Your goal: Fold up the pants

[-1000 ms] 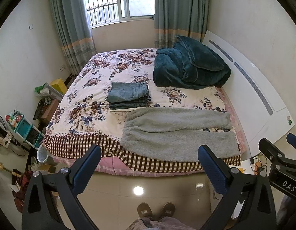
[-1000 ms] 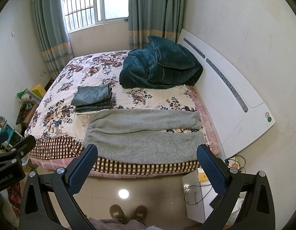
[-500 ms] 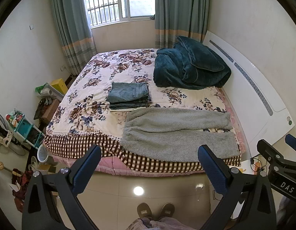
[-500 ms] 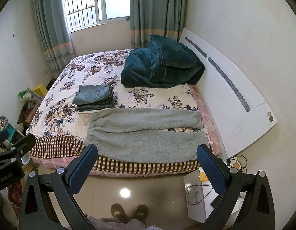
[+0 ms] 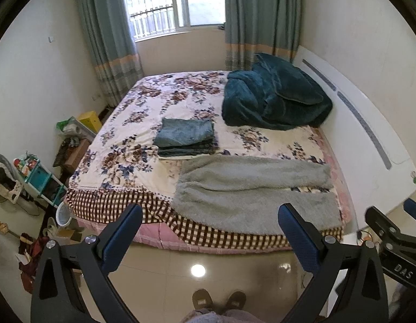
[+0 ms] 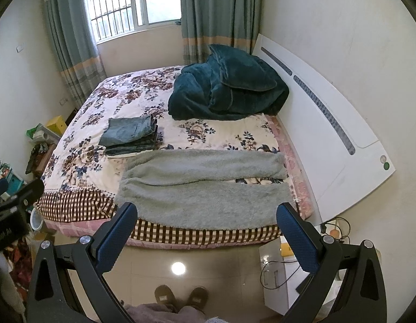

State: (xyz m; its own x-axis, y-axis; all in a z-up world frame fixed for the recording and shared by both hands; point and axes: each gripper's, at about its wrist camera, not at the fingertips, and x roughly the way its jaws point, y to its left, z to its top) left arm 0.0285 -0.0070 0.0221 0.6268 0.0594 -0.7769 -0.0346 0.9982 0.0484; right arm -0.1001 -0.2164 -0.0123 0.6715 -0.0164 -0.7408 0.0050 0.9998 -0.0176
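Bed: floral-sheeted bed point(image 5: 154, 123) fills mid-frame.
Pants: fluffy grey fleece pants point(image 5: 251, 191) lie flat along the bed's near edge, lower centre, legs toward the right.
Left hand-held gripper point(image 5: 208, 231): raised over the floor, blue pads spread wide, holding nothing.
Right hand-held gripper point(image 6: 205, 228): likewise wide apart, empty.
Hidden: pants' near hem is partly covered by the pads.

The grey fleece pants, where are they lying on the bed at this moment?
In both views the grey fleece pants lie spread flat along the near edge of the bed, toward the headboard, just in front of the folded jeans.
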